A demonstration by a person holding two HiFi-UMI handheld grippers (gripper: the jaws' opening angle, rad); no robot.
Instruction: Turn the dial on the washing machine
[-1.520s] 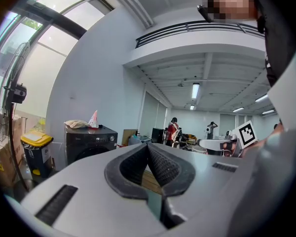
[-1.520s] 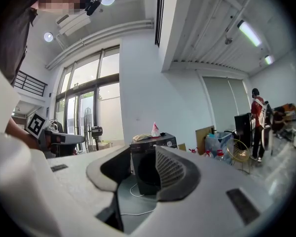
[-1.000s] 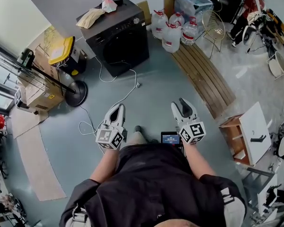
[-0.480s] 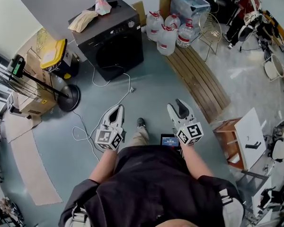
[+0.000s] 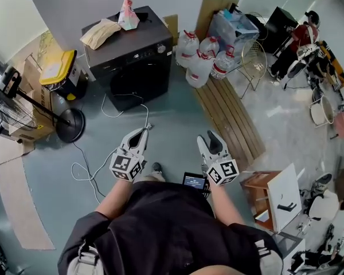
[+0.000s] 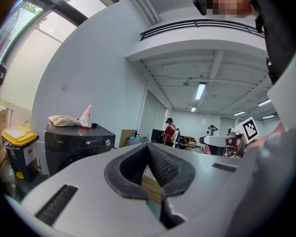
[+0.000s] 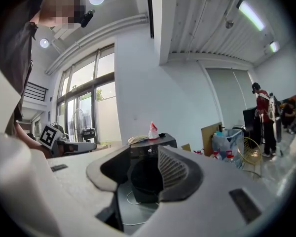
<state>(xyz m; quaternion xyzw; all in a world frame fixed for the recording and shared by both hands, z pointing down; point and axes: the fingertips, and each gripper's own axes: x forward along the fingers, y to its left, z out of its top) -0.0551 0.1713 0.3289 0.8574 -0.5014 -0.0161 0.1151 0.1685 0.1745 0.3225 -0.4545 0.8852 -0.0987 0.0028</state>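
Observation:
The black washing machine (image 5: 132, 62) stands against the far wall, its round dial (image 5: 161, 48) at the right end of the control strip. Both grippers are held in front of the person's waist, well short of the machine. My left gripper (image 5: 141, 133) points at it with its jaws closed together and nothing between them. My right gripper (image 5: 209, 137) is open and empty. In the left gripper view the machine (image 6: 76, 144) and its dial (image 6: 107, 142) show beyond the closed tips (image 6: 148, 147). In the right gripper view the machine (image 7: 150, 149) appears through the gap of the right gripper (image 7: 143, 156).
A beige bag (image 5: 101, 32) and a red-white packet (image 5: 126, 7) lie on the machine's top. Water bottles (image 5: 200, 59) and a wooden slatted board (image 5: 223, 110) are to its right. A fan base (image 5: 69, 125), a yellow-lidded bin (image 5: 56, 67) and a floor cable (image 5: 143, 116) are to its left.
The person has stepped forward, so the washing machine sits lower in the head view. Both grippers keep their pose.

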